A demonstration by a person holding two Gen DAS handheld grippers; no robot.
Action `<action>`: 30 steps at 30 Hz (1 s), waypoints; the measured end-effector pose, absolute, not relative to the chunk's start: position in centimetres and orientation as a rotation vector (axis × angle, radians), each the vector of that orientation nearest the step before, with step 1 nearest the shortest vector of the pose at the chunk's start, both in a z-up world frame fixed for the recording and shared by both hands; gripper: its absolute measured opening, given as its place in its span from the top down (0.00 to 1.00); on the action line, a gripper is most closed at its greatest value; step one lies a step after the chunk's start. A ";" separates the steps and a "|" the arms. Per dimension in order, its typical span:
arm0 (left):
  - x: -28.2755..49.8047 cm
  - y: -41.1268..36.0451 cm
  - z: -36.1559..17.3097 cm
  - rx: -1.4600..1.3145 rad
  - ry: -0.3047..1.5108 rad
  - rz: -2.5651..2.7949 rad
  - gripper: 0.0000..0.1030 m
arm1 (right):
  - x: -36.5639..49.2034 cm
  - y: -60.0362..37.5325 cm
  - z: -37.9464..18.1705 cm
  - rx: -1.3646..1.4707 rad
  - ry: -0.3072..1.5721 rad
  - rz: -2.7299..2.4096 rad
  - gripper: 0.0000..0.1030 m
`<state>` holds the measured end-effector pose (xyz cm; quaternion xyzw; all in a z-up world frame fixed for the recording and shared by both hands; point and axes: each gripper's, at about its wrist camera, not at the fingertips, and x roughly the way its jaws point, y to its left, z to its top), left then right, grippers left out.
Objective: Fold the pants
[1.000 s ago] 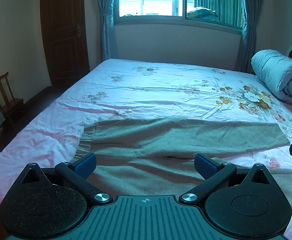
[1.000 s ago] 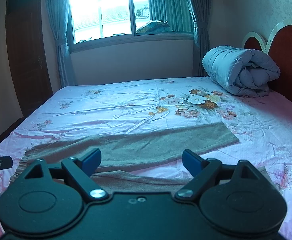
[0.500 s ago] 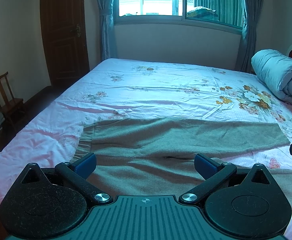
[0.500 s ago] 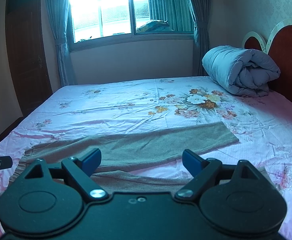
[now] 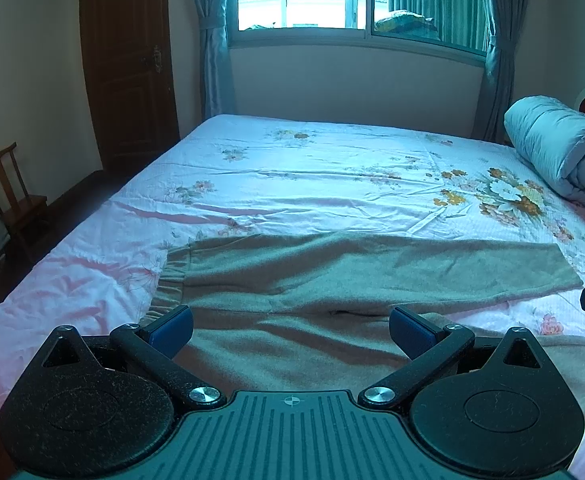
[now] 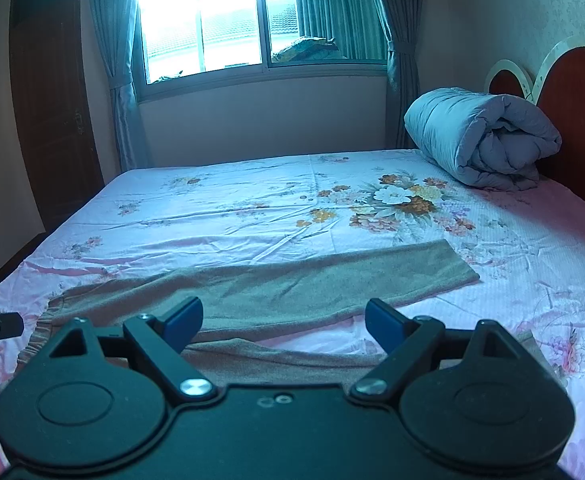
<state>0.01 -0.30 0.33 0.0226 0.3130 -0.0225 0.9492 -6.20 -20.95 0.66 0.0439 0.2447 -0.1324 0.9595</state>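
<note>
Two grippers, my left point(image 5: 290, 330) and right point(image 6: 283, 323), hover with jaws wide open, holding nothing, over tan pants point(image 5: 372, 276) spread flat on the bed point(image 5: 312, 172), lower centre of frame.

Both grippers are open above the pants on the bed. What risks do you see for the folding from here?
1. The grey-green knit pants lie with legs spread apart; a grasp may pick up only one layer.
2. The pink floral bedsheet is wrinkled, so the fingers could pinch it too.
3. The near leg sits partly under the right gripper, hard to see.

Bed point(image 5: 332, 184) under pants point(image 5: 372, 272), duvet point(image 6: 480, 136)
</note>
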 end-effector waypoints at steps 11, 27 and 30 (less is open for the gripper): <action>0.9 -0.3 -0.4 0.058 0.658 -0.047 0.00 | -5.6 -21.3 0.2 0.087 0.510 -0.268 0.20; 7.8 1.8 -4.0 0.156 0.747 -0.070 0.00 | -1.1 -21.3 -1.9 -0.002 0.557 -0.143 0.20; 9.7 2.6 -4.7 0.169 0.758 -0.085 0.00 | 0.8 -21.5 -2.8 -0.029 0.602 -0.079 0.20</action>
